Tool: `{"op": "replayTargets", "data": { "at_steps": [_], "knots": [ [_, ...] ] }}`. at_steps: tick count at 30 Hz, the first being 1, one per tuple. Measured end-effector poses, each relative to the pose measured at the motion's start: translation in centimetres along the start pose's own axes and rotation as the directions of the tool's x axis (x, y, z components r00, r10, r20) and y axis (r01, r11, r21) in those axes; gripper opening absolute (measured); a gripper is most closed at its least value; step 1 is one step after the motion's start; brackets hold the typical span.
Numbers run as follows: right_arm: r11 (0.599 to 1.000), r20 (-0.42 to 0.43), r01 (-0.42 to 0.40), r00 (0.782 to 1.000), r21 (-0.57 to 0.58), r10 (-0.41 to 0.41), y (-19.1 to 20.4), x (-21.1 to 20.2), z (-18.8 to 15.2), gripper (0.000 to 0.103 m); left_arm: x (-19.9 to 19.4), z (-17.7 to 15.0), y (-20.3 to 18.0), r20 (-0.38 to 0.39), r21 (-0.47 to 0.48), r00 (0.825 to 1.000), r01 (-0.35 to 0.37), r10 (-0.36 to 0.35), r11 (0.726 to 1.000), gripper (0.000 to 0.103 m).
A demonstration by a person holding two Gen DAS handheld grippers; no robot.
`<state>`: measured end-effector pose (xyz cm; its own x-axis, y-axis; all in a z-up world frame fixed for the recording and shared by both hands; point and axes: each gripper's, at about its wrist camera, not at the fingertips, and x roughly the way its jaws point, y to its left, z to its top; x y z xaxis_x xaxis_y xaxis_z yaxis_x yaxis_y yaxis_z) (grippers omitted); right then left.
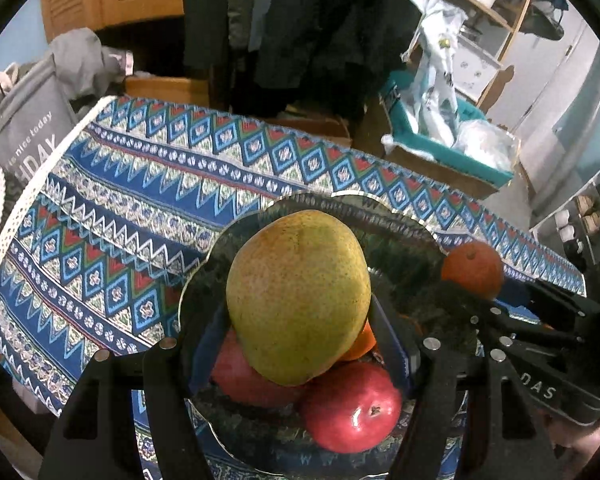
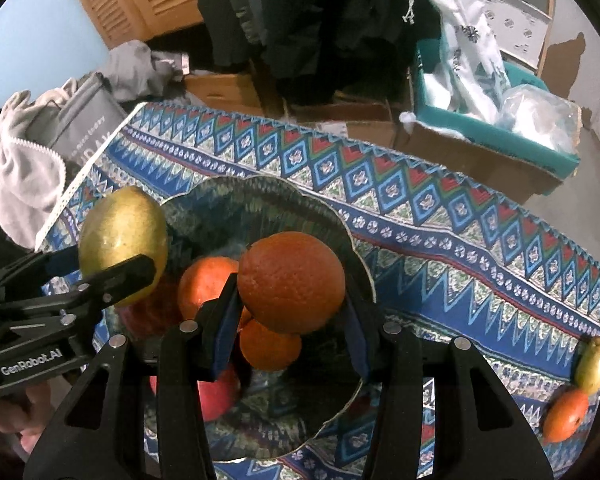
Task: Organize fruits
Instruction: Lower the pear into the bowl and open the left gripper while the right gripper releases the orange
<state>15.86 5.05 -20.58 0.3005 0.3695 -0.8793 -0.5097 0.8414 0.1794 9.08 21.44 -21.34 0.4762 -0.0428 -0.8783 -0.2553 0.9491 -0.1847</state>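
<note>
Both grippers hover above the glass plate (image 2: 356,240), the left gripper (image 1: 300,328) clamped on a yellow pear (image 1: 298,296) and the right gripper (image 2: 292,312) on an orange (image 2: 291,282), so lowering and loosening each onto the fruit beneath looks next.

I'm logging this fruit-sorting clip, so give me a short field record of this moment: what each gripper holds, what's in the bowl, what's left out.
left gripper: shut on pear, above bowl
right gripper: shut on orange, above bowl
in bowl: red apple, two smaller oranges, another red fruit, partly hidden
left out on tablecloth: second pear, orange fruit
</note>
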Motion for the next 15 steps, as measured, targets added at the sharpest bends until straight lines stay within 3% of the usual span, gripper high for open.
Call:
{"op": "replayTargets", "data": {
  "at_steps": [4, 6, 9, 15],
  "knots": [
    [1.0, -0.007, -0.003, 1.0, 0.002, 0.003, -0.1, 0.3, -0.1, 0.047, 0.5, -0.2, -0.2, -0.005, 0.016, 1.0, -0.017, 0.017, 1.0, 0.071],
    [1.0, -0.009, -0.008, 1.0, 0.008, 0.008, -0.2, 0.4, -0.1, 0.047, -0.1, -0.2, -0.4, 0.031, 0.026, 0.999, -0.024, 0.023, 0.999, 0.067],
    [1.0, -0.014, -0.02, 1.0, 0.018, 0.021, -0.3, 0.6, -0.1, 0.048, -1.1, 0.0, -0.7, 0.08, 0.054, 0.995, -0.057, 0.052, 0.997, 0.071],
    [0.999, 0.012, -0.024, 1.0, 0.025, 0.024, -0.4, -0.3, -0.1, 0.054, -1.7, -0.2, -0.7, 0.079, 0.058, 0.996, -0.053, 0.049, 0.997, 0.071]
  ]
}}
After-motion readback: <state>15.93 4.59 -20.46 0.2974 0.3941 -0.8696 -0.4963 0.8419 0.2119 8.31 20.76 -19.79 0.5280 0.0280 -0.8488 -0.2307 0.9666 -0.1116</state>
